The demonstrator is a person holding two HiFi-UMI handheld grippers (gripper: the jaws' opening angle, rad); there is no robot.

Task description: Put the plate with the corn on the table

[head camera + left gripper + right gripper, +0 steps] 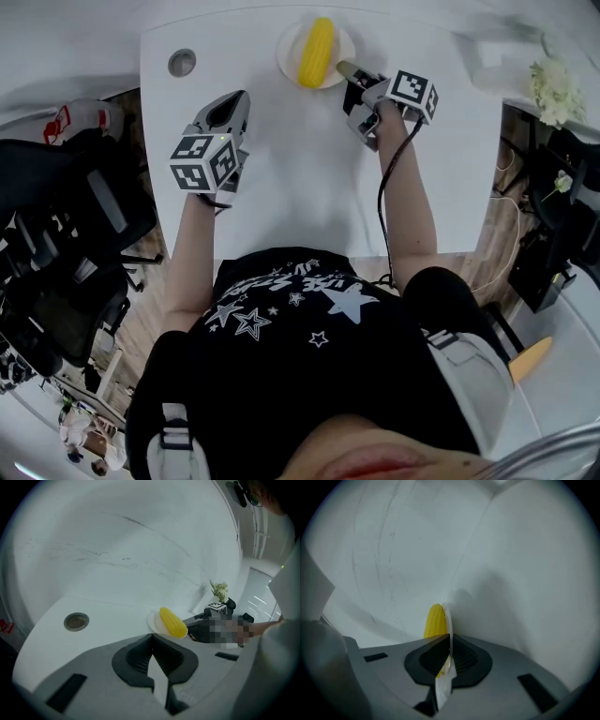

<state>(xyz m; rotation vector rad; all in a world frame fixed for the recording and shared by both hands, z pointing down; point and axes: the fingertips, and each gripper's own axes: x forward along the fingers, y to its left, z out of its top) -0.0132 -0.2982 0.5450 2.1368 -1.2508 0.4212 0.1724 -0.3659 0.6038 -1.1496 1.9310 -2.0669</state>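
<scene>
My left gripper (230, 105): jaws closed together, nothing between them; angled forward and down over the tabletop's left half.
My left forearm (192, 251): bare, stretched forward.
My right gripper (349, 73): near the tabletop's far edge, angled downward, jaws clamped on the plate (284, 49) at its right rim.
My right forearm (408, 202): bare, extended forward.

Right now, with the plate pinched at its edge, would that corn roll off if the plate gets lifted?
Quite possibly. The corn is round and lies loose on a shallow plate, so a tilt might roll it sideways. The right gripper clamps only one rim, so the far side may dip. The plate looks thin and stiff, and is probably light.
</scene>
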